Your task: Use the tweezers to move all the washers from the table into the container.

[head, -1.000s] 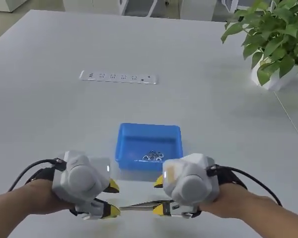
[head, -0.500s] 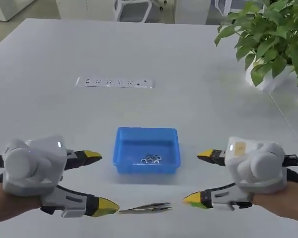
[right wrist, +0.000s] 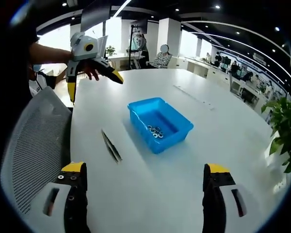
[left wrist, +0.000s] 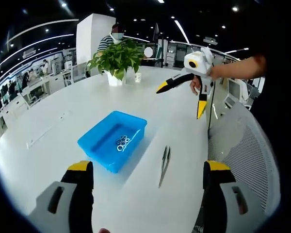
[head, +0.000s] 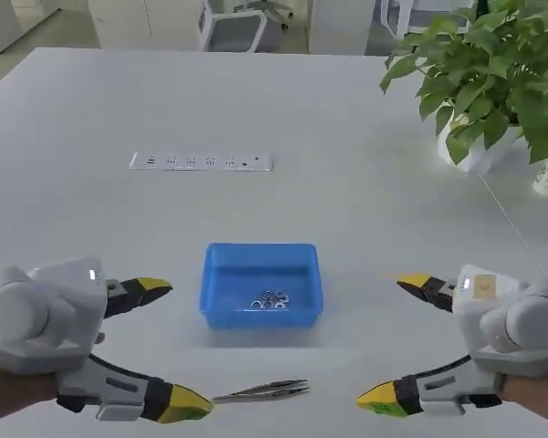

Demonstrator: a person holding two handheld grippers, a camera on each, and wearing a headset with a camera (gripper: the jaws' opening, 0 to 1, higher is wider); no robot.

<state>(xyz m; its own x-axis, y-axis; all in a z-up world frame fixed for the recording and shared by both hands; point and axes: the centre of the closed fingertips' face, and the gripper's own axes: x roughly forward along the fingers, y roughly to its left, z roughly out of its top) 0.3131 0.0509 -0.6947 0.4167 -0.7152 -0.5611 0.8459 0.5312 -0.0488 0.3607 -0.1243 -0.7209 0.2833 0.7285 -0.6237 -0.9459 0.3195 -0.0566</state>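
Observation:
A blue container [head: 260,282] sits mid-table with several metal washers [head: 268,299] inside; the washers [left wrist: 121,142] lie near its centre in the left gripper view, and the container [right wrist: 159,123] with its washers [right wrist: 154,131] shows in the right gripper view. Metal tweezers [head: 260,392] lie flat on the table near the front edge, also seen as tweezers [left wrist: 164,165] and tweezers [right wrist: 110,145]. My left gripper [head: 168,345] hangs open at the left, holding nothing. My right gripper [head: 397,339] hangs open at the right, also with nothing in it. The tweezers lie between the two grippers.
A white power strip [head: 201,162] lies farther back on the table. A potted green plant [head: 479,78] stands at the back right. A mesh chair back [right wrist: 36,145] sits at the near edge of the table. Office chairs and people are in the background.
Both grippers have opened and moved apart from the tweezers, left one leftward, right one rightward. The tweezers now lie free on the table. The head camera has tilted a little.

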